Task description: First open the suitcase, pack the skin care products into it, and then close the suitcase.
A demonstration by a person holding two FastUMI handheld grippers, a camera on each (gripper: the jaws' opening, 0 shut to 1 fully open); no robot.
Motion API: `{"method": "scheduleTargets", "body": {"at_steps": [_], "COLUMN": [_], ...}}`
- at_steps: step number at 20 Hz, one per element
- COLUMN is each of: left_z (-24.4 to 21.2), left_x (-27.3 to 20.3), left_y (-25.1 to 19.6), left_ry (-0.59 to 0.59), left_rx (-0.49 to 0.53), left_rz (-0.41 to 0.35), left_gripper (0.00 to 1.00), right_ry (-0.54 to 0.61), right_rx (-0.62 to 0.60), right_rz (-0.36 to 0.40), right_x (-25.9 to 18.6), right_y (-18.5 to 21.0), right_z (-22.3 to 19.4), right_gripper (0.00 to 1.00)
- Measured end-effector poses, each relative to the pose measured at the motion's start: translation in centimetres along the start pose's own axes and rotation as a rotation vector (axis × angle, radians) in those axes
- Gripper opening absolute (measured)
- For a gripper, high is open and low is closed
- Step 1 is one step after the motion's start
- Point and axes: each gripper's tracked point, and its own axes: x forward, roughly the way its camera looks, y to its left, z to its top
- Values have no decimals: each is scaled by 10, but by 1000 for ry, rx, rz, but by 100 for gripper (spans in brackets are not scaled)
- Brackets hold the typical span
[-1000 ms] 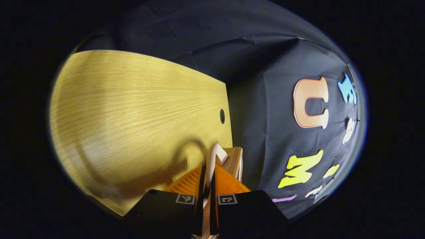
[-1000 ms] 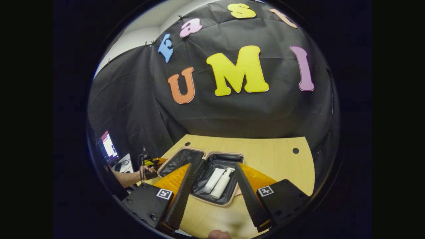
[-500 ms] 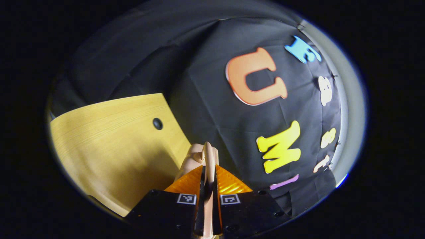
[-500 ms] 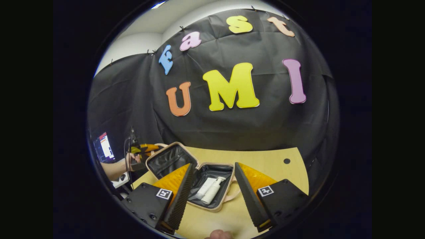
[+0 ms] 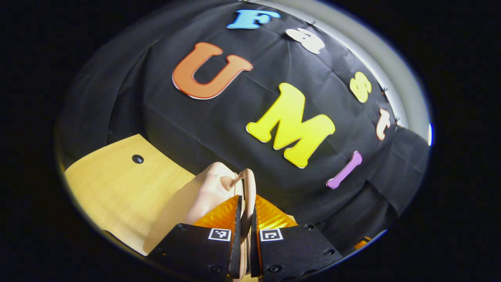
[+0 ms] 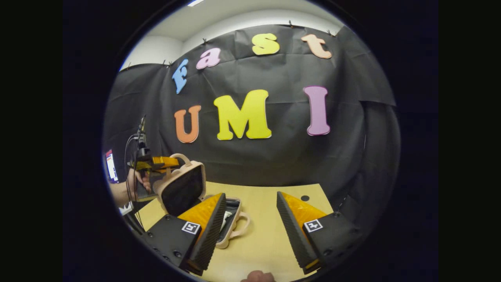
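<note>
Pinching the lid's handle (image 5: 245,184) tight in the left gripper (image 5: 245,219), tipping the suitcase (image 6: 184,188) lid over to close. Waiting with right gripper (image 6: 250,231) wide open, suitcase just left of it.

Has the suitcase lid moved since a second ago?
Yes. The left gripper has swung the suitcase lid up off the table; it now stands raised over the base.
</note>
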Motion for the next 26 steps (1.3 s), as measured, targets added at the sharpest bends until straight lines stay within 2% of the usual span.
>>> {"method": "scheduleTargets", "body": {"at_steps": [7, 15, 20, 24, 26], "left_z": [-113, -216, -277, -288, -290], "left_x": [23, 62, 64, 69, 69], "left_y": [-65, -62, -46, -46, -48], "left_ry": [154, 301, 441, 460, 467], "left_rx": [214, 527, 577, 662, 663], "left_rz": [-12, 61, 155, 187, 186], "left_gripper": [13, 13, 13, 13, 17], "right_ry": [-17, 8, 15, 21, 28], "right_rx": [26, 75, 113, 108, 95], "right_rz": [-102, -181, -221, -218, -207], "right_x": [-15, -36, -44, -43, -39], "right_y": [-78, -156, -186, -193, -191], "right_z": [-1, -11, -16, -19, -20], "right_gripper": [77, 77, 77, 77, 77]}}
